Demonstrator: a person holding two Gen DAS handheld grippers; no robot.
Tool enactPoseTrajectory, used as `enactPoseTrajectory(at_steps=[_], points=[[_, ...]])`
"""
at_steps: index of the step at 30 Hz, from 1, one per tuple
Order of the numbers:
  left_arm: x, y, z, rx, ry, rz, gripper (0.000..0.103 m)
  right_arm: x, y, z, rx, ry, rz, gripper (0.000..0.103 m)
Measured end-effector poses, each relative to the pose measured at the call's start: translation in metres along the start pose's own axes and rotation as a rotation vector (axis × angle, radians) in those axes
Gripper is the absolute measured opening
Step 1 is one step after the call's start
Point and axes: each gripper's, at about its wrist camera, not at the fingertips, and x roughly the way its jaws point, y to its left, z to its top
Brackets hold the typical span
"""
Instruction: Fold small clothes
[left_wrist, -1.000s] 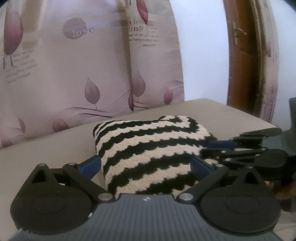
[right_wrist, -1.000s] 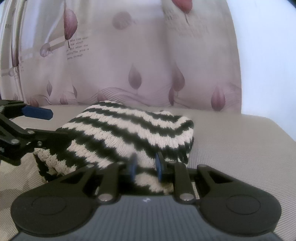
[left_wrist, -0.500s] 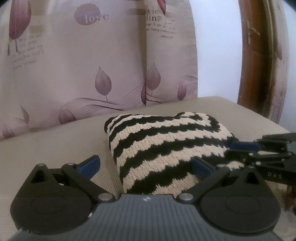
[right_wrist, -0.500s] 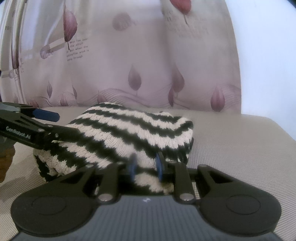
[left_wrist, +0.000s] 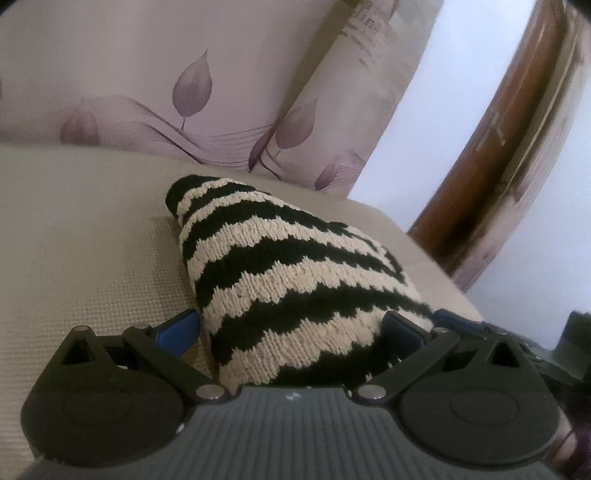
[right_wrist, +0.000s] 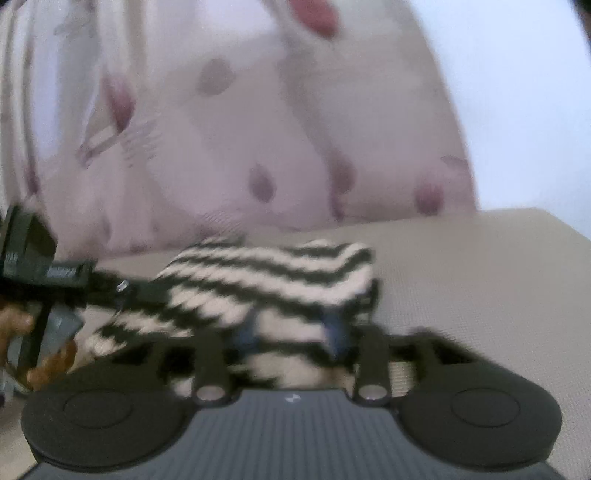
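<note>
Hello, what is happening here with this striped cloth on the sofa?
A person is folding a small black-and-cream striped knit garment on a beige cushion, with a handheld gripper in each hand. The garment already lies as a compact folded bundle. The right gripper is opening its jaws at the garment's near edge, with the knit still between them. The left gripper is open, its fingers on either side of the bundle's end.

The right wrist view is smeared by motion. There the black-and-cream striped knitted garment (right_wrist: 280, 280) has soft edges, and the right gripper (right_wrist: 291, 334) shows only blurred blue pads as its jaws are opening around the near fold. The brown wooden door frame (left_wrist: 491, 155) is cut off by the left wrist view's top edge.
</note>
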Motion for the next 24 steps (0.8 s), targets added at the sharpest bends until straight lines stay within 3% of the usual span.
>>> enactPoseTrajectory(at_steps=[1,4,10,15,19,21,24], points=[[0.002,0.003,0.0,-0.013,0.002,-0.013,0.103,0.0,-0.008,0.003,0.038,0.009,-0.013,0.103],[0.007,0.012,0.002,-0.045,0.018,-0.055,0.103,0.006,-0.037,0.015,0.155,0.055,-0.007,0.103],[0.017,0.025,0.004,-0.091,0.035,-0.123,0.103,0.036,-0.075,0.032,0.316,0.187,0.15,0.103],[0.025,0.037,0.007,-0.145,0.052,-0.189,0.103,0.069,-0.075,0.03,0.329,0.348,0.201,0.092],[0.033,0.042,0.013,-0.154,0.078,-0.233,0.103,0.08,-0.074,0.029,0.373,0.388,0.266,0.09],[0.036,0.044,0.016,-0.154,0.085,-0.254,0.103,0.091,-0.074,0.028,0.405,0.415,0.307,0.076],[0.043,0.042,0.019,-0.139,0.102,-0.258,0.101,0.102,-0.065,0.028,0.399,0.414,0.332,0.076]])
